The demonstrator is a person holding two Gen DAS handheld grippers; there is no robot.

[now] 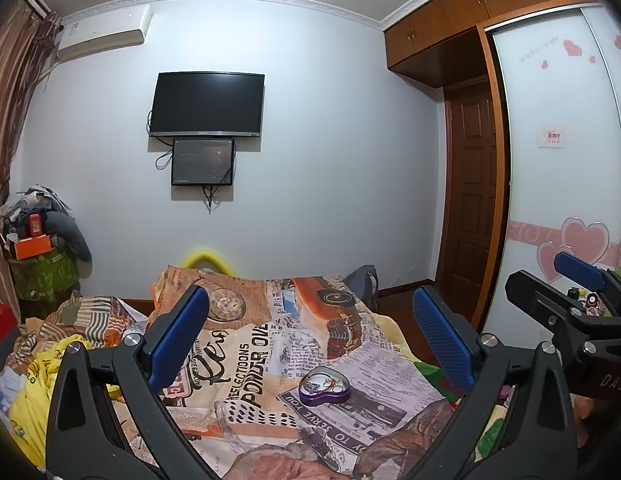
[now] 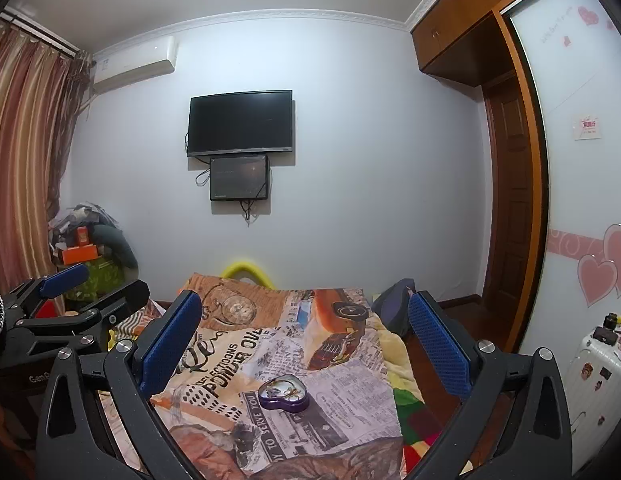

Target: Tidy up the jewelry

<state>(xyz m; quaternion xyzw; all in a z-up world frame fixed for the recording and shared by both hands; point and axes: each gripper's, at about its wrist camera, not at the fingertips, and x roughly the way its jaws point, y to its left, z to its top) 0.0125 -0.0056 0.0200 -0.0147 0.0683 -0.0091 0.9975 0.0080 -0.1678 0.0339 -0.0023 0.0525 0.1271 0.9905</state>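
A purple heart-shaped jewelry box [image 1: 324, 386] lies open on the printed bedspread [image 1: 246, 356], with small gold and silver pieces inside it. It also shows in the right wrist view [image 2: 283, 395]. My left gripper [image 1: 310, 332] is open and empty, held above the bed a little short of the box. My right gripper [image 2: 304, 332] is open and empty, likewise above the bed before the box. The right gripper shows at the right edge of the left wrist view [image 1: 550, 280]; the left one shows at the left edge of the right wrist view [image 2: 102, 280].
A crumpled yellow and striped bedding pile [image 1: 50, 360] lies left of the bedspread. A white suitcase [image 2: 594, 372] with small items on top stands at the right by the heart-patterned wardrobe [image 2: 582, 200]. A cluttered pile [image 1: 38, 240] sits in the far left corner.
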